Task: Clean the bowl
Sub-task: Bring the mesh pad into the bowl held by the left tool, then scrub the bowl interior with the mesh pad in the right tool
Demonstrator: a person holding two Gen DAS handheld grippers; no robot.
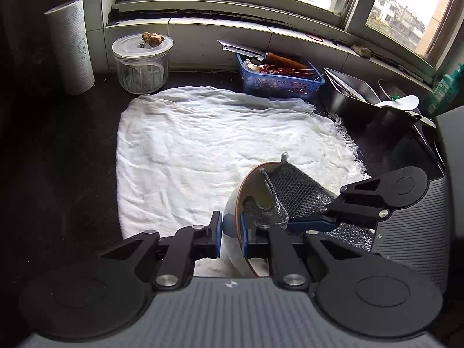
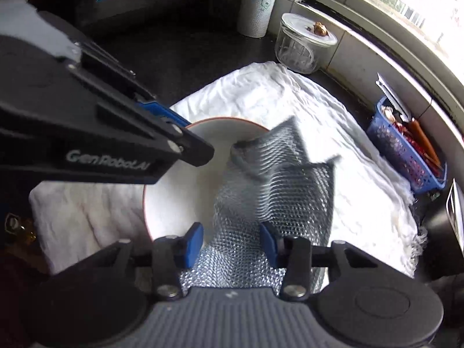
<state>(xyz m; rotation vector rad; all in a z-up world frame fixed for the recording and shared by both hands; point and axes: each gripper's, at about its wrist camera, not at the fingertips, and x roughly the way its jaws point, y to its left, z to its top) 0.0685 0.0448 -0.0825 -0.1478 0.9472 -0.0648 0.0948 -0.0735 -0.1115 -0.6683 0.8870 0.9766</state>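
over towel (image 1: 188,145): bowl (image 1: 232,203) tilted
left gripper (image 1: 231,229): clamped on bowl rim
right gripper (image 2: 232,242): pinching mesh cloth (image 2: 284,179) inside bowl

One bowl (image 1: 235,203); one mesh cloth (image 2: 278,185); one jar (image 1: 141,63); one basket (image 1: 278,82).

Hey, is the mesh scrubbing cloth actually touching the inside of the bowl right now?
Touching. In the left wrist view the mesh cloth drapes over the rim and lies against the inner wall of the bowl.

White bowl (image 2: 177,191), brown rim; silver mesh cloth (image 2: 278,191); blue basket (image 1: 278,82).
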